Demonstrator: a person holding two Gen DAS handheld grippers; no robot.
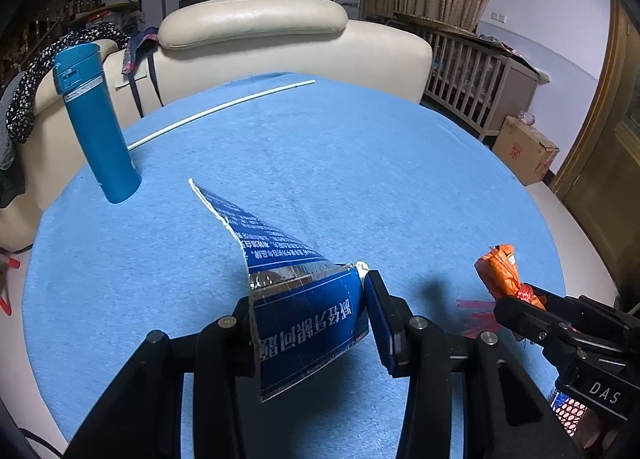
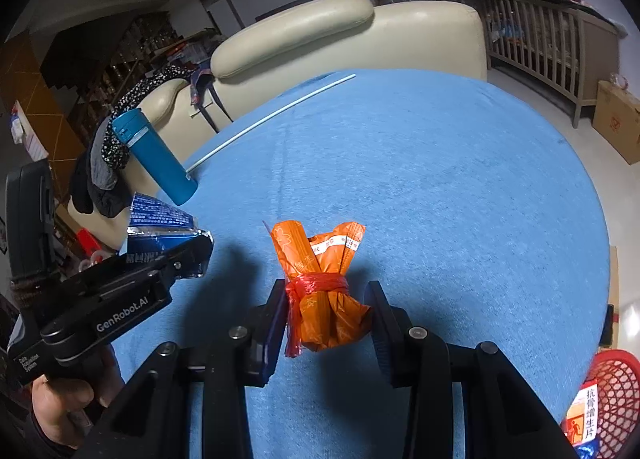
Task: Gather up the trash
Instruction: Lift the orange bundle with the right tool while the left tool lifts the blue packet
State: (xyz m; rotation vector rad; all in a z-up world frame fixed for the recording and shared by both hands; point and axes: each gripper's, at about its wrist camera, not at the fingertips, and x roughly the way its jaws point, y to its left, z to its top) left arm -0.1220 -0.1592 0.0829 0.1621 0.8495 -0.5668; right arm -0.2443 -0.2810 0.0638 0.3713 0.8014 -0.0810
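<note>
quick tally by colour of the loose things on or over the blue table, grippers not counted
blue: 2, tall blue flask, torn blue foil-lined carton
orange: 1, orange wrapper bundle tied with red plastic
white: 1, long thin white rod
total: 4

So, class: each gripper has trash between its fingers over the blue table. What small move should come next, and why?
Probably swing the right gripper, shut on the orange packet bundle tied with red string, right and down toward the red mesh basket. The left gripper, gripping the torn blue carton, follows.
</note>
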